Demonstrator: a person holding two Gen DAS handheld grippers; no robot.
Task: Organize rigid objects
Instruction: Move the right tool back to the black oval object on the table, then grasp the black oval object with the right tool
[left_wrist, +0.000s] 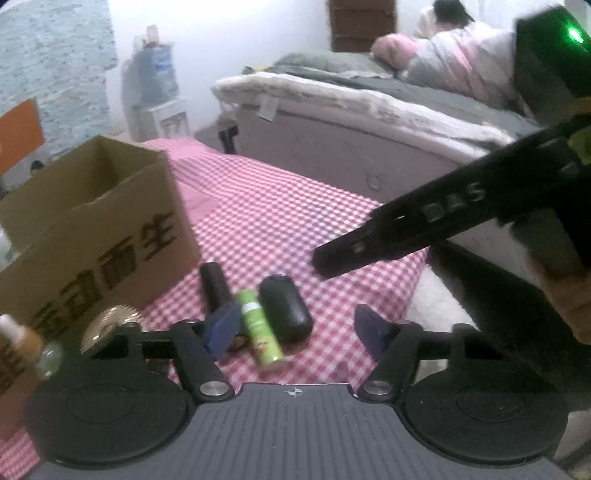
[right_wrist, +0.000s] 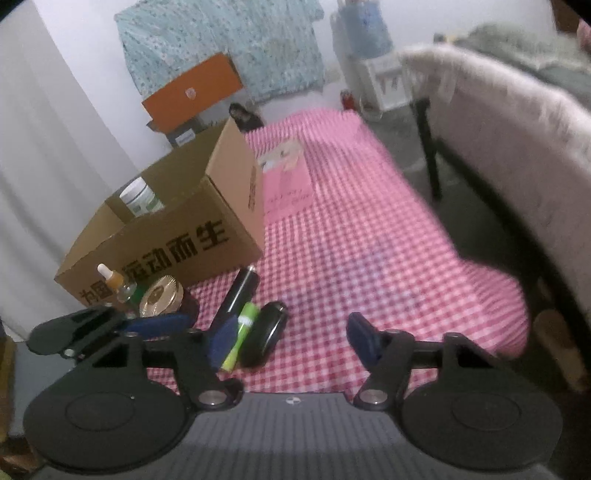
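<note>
A green tube (left_wrist: 259, 329) lies on the pink checked cloth (left_wrist: 280, 214) between a dark cylinder (left_wrist: 215, 287) and a black oval case (left_wrist: 285, 309). My left gripper (left_wrist: 295, 328) is open just above them, empty. In the right wrist view the same green tube (right_wrist: 242, 330), dark cylinder (right_wrist: 238, 291) and black case (right_wrist: 264, 338) lie by the left finger of my open, empty right gripper (right_wrist: 291, 341). The right gripper's finger shows in the left wrist view (left_wrist: 369, 243). An open cardboard box (right_wrist: 177, 229) holds a white jar (right_wrist: 142, 201).
A gold-lidded jar (right_wrist: 160, 297) and an amber dropper bottle (right_wrist: 112, 282) stand in front of the box. A pink carton (right_wrist: 286, 181) lies behind it. A bed (left_wrist: 369, 122) runs along the right. An orange box (right_wrist: 194, 90) sits at the back.
</note>
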